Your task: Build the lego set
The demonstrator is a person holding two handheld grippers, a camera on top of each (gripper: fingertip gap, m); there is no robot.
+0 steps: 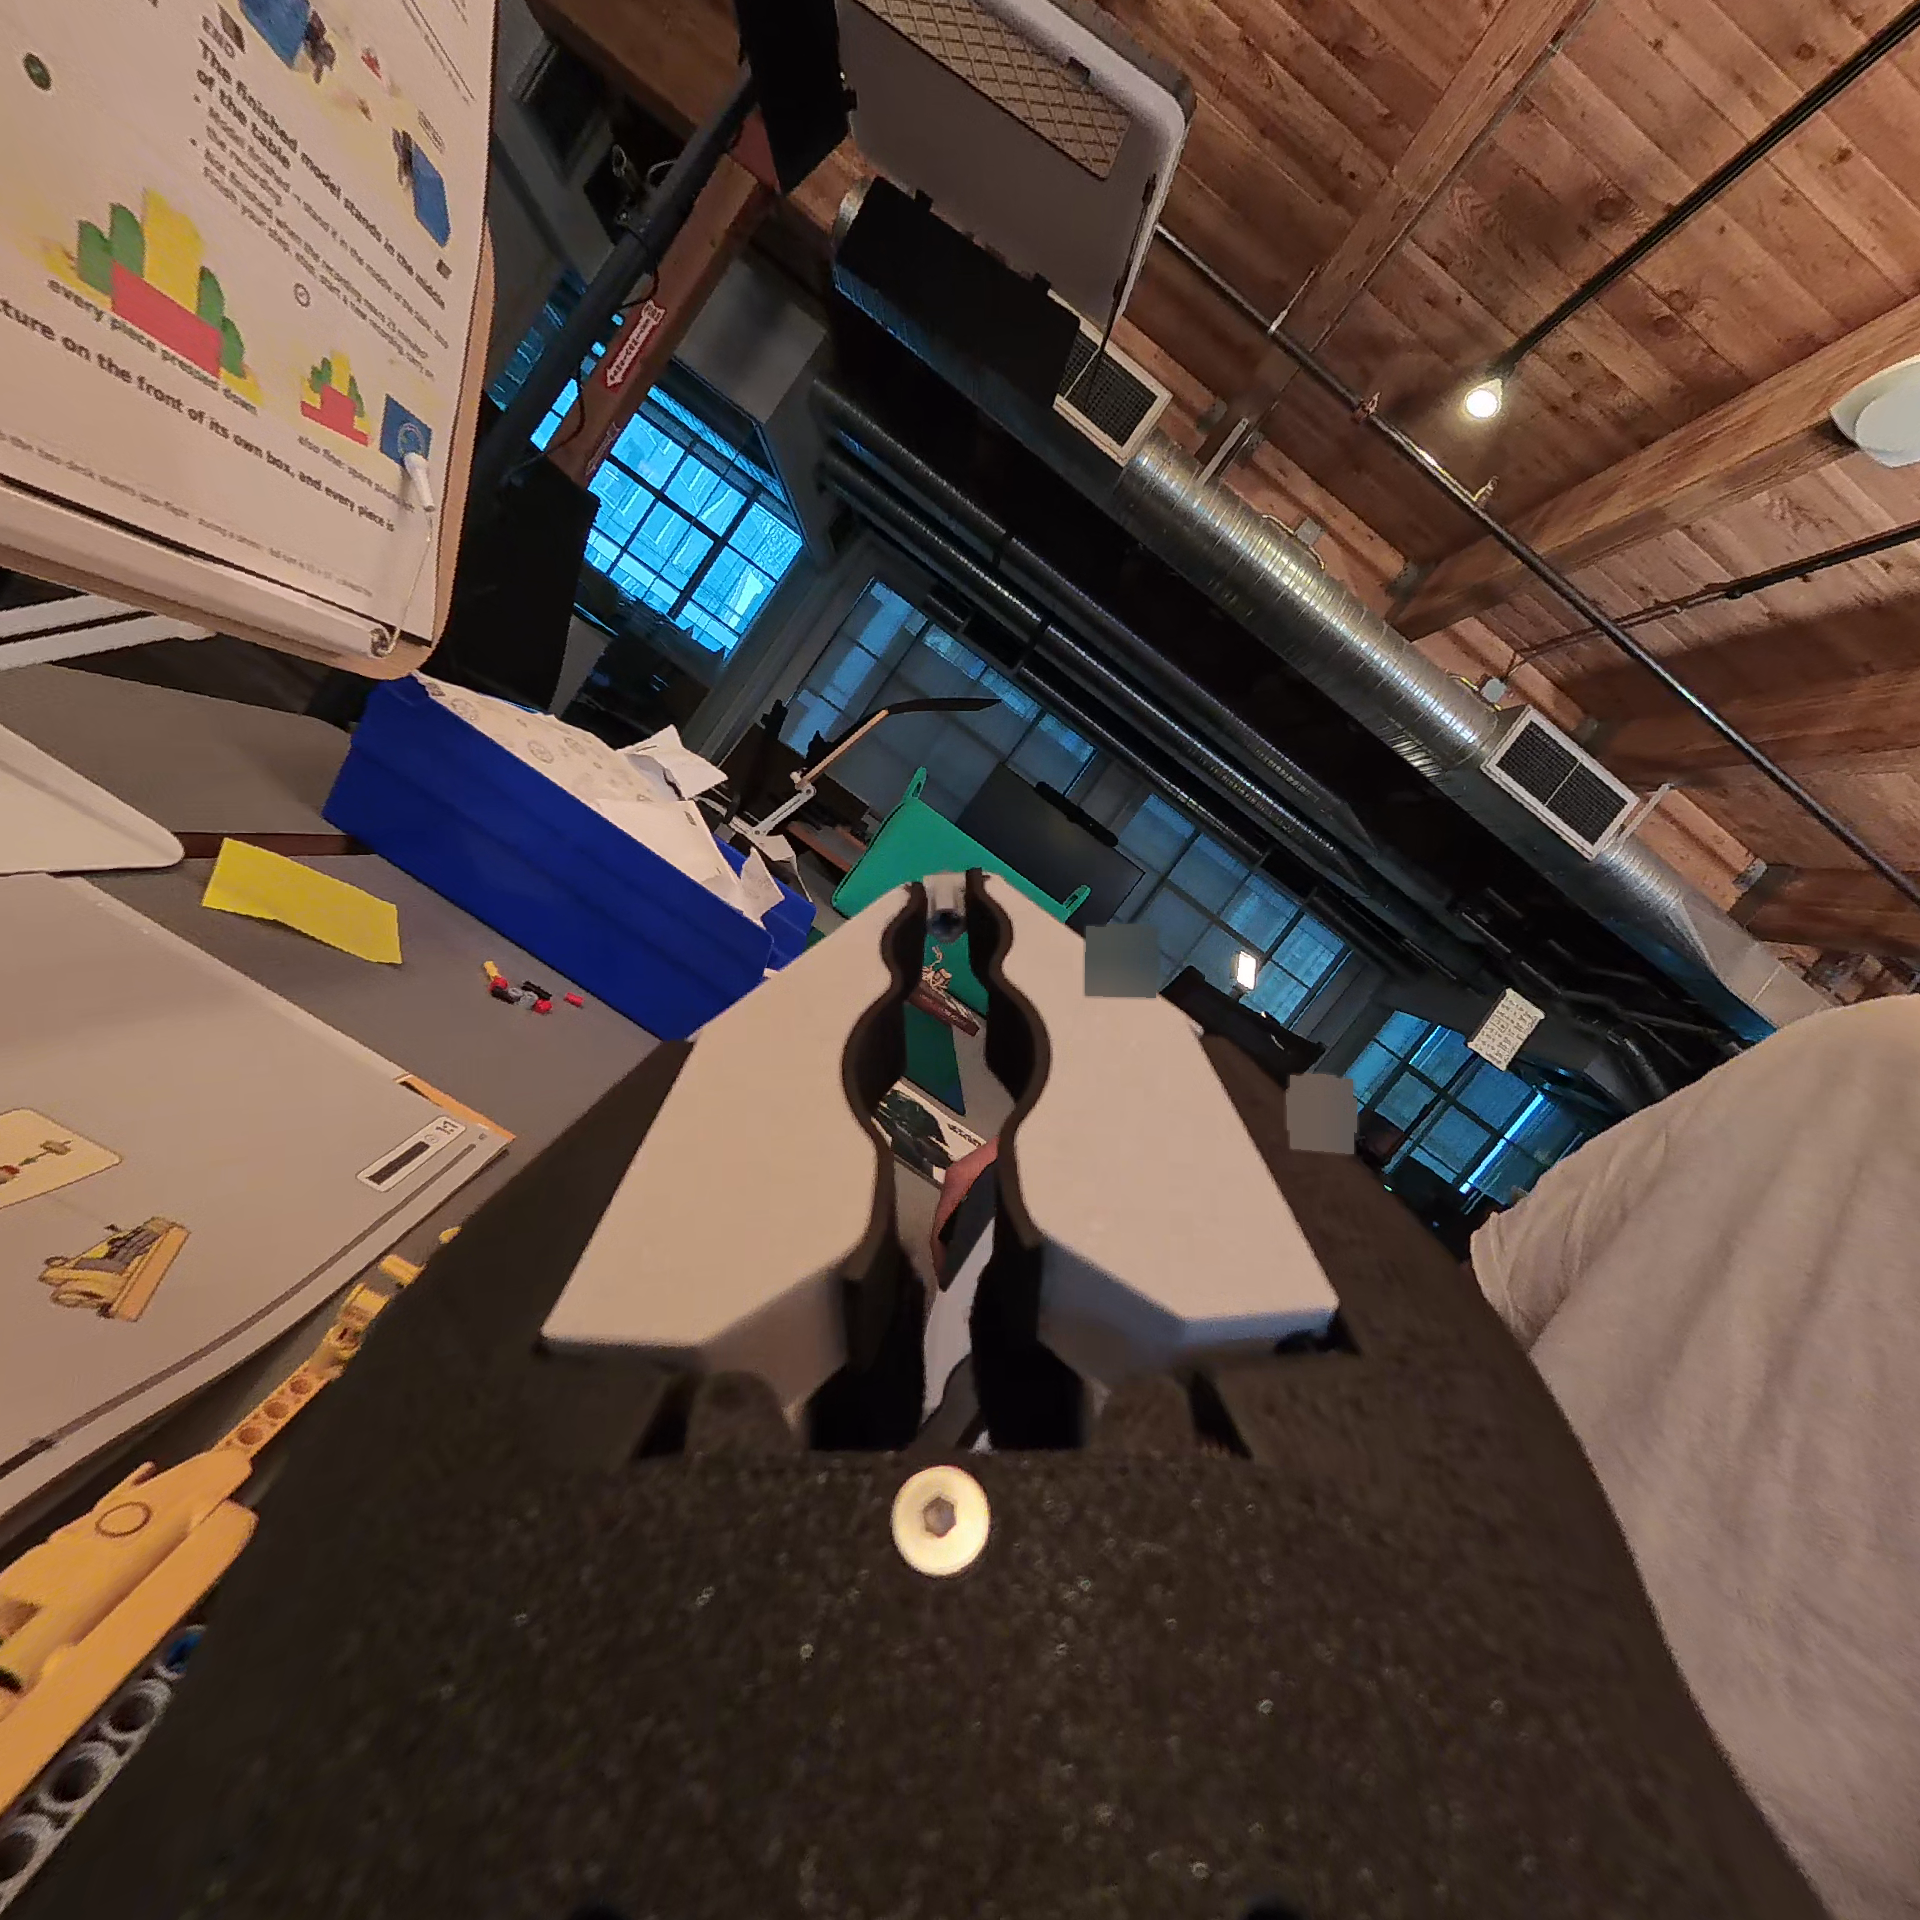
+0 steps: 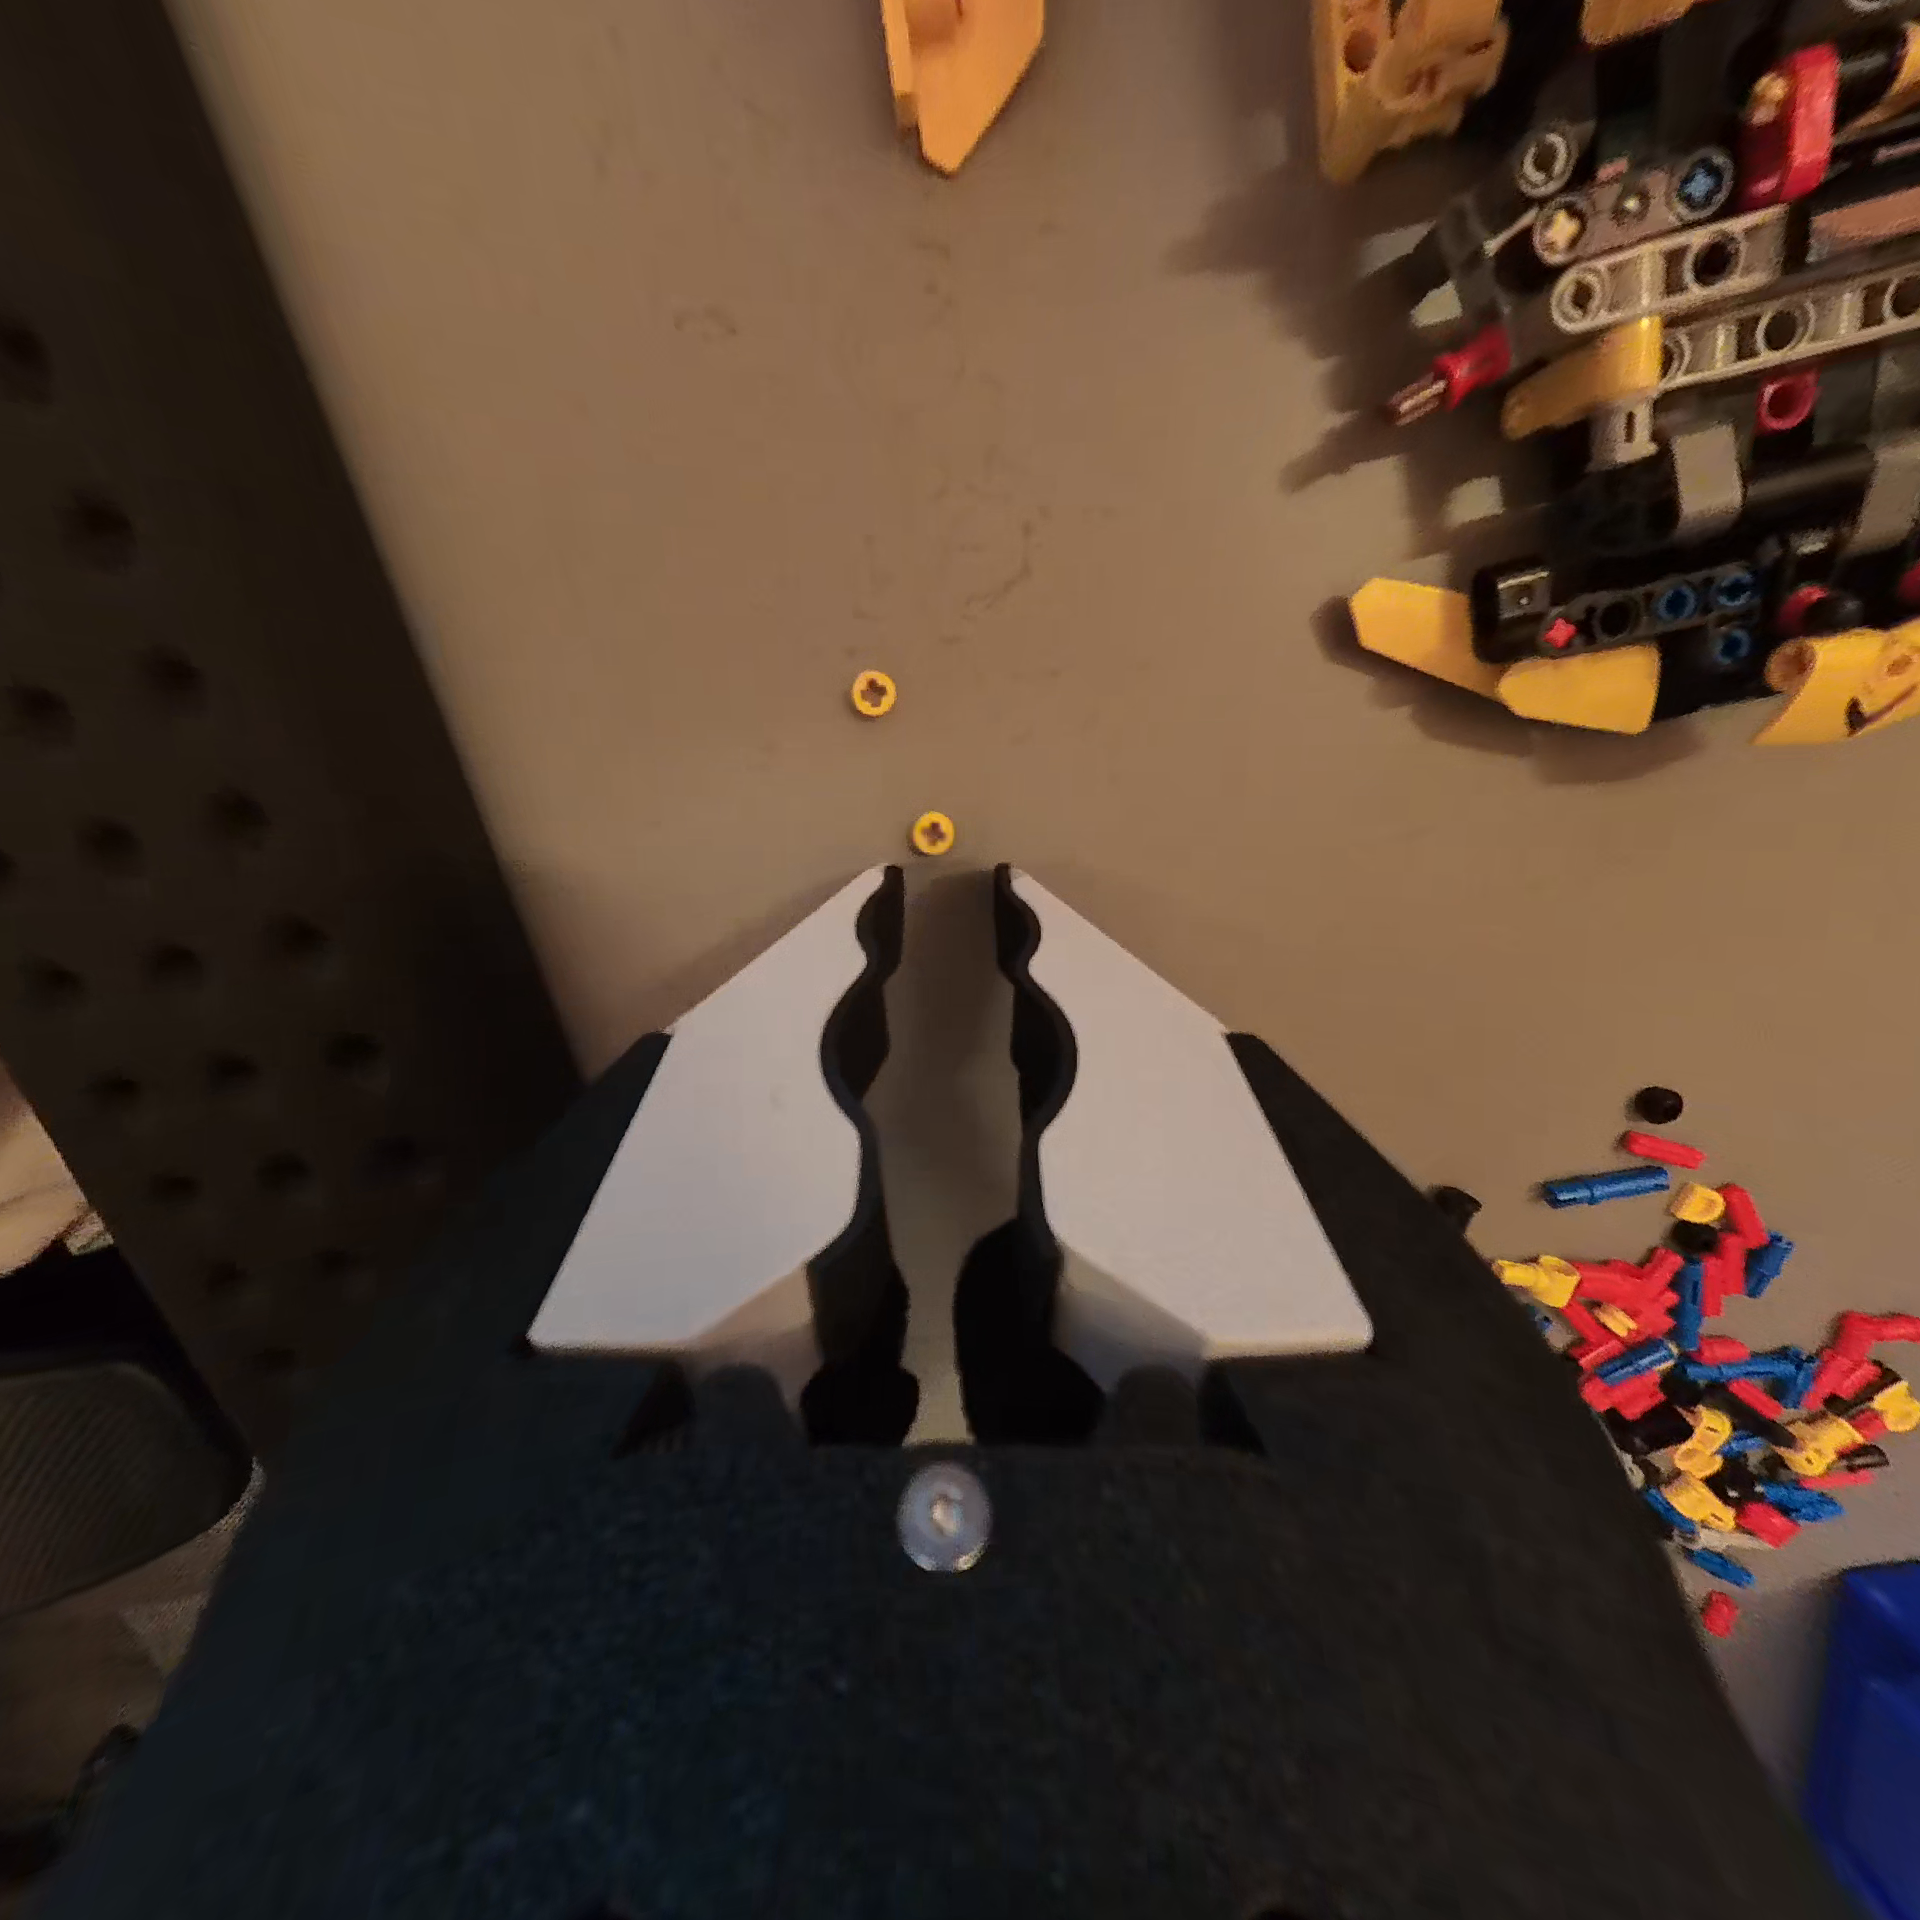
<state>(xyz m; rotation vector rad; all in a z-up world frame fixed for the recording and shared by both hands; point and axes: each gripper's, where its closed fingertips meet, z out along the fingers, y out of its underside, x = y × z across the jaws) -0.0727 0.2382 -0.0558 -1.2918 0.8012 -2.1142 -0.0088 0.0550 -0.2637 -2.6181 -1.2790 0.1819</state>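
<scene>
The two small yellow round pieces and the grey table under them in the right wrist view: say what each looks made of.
Two small yellow round pieces: apparently hard moulded plastic, uniform saturated yellow, each with a crisp cross-shaped hole.

Grey table: matte and flat, without glare, faintly scuffed and stained; possibly laminate or painted board, though the view leaves that open.
</scene>
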